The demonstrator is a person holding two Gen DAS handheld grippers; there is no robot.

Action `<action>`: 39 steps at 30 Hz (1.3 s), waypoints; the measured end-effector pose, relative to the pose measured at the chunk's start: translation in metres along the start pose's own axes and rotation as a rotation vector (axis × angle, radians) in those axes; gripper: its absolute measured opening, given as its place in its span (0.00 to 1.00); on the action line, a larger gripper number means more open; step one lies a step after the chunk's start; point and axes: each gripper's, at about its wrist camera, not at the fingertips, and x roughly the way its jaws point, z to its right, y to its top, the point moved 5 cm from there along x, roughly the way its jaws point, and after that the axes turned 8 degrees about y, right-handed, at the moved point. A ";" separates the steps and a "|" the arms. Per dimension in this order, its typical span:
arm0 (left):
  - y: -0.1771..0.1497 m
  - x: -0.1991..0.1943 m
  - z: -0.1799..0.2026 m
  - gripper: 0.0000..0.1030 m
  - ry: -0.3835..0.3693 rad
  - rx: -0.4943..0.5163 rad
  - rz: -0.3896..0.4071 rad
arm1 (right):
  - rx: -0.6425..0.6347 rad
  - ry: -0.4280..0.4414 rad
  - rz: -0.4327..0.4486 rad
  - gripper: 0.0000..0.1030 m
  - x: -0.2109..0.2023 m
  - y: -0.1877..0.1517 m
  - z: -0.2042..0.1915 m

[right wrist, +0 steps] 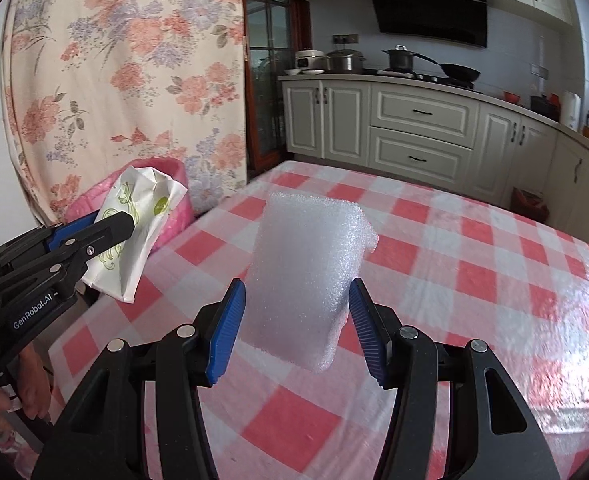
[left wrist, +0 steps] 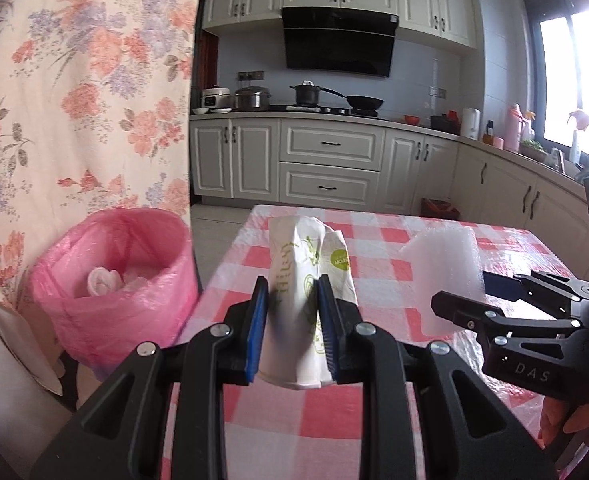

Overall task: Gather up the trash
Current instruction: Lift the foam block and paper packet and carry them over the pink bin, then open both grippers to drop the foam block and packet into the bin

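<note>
Your left gripper [left wrist: 290,312] pinching the wrapper [left wrist: 308,264], your right gripper [right wrist: 296,326] clamped on the foam [right wrist: 306,268], both above the table [right wrist: 474,280].

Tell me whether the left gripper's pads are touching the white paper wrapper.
Touching. The left wrist view shows both blue pads of the left gripper pressed against the white paper wrapper, pinching it.

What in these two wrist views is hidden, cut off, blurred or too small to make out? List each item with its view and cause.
- Pink-lined bin: right wrist view, mostly hidden behind the paper bag.
- Bin contents: left wrist view, too blurred to identify.
- Bag's green print: left wrist view, blurred, unreadable.
- Foam piece: left wrist view, partly covered by the right gripper.
- Countertop items by the window: too small, washed out.
</note>
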 end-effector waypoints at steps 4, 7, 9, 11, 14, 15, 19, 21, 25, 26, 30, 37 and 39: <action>0.007 0.000 -0.027 0.24 0.050 -0.014 0.010 | -0.032 0.067 0.007 0.51 0.018 0.021 -0.022; 0.012 -0.001 -0.047 0.24 0.093 -0.023 0.019 | -0.062 0.121 0.016 0.51 0.032 0.040 -0.043; 0.016 -0.002 -0.063 0.24 0.117 -0.040 0.028 | -0.084 0.167 0.021 0.51 0.043 0.053 -0.060; 0.023 -0.003 -0.081 0.24 0.148 -0.058 0.040 | -0.109 0.199 0.025 0.51 0.052 0.063 -0.075; 0.032 -0.003 -0.107 0.24 0.187 -0.080 0.051 | -0.141 0.255 0.033 0.51 0.066 0.079 -0.095; 0.034 -0.002 -0.114 0.24 0.197 -0.087 0.052 | -0.151 0.272 0.035 0.51 0.071 0.084 -0.102; 0.045 0.007 -0.148 0.24 0.244 -0.113 0.053 | -0.189 0.328 0.036 0.51 0.092 0.102 -0.122; 0.048 0.014 -0.162 0.24 0.257 -0.119 0.050 | -0.198 0.350 0.030 0.51 0.102 0.107 -0.130; 0.052 0.032 -0.184 0.24 0.288 -0.126 0.035 | -0.215 0.381 0.018 0.51 0.124 0.118 -0.142; 0.051 0.037 -0.190 0.24 0.291 -0.139 0.029 | -0.216 0.391 0.013 0.51 0.132 0.122 -0.146; 0.050 0.060 -0.211 0.25 0.308 -0.178 -0.003 | -0.229 0.413 -0.006 0.52 0.158 0.130 -0.158; 0.048 0.100 -0.238 0.39 0.331 -0.218 -0.050 | -0.253 0.423 -0.028 0.68 0.201 0.136 -0.167; 0.046 0.103 -0.243 0.49 0.342 -0.235 -0.047 | -0.234 0.441 -0.027 0.76 0.207 0.137 -0.163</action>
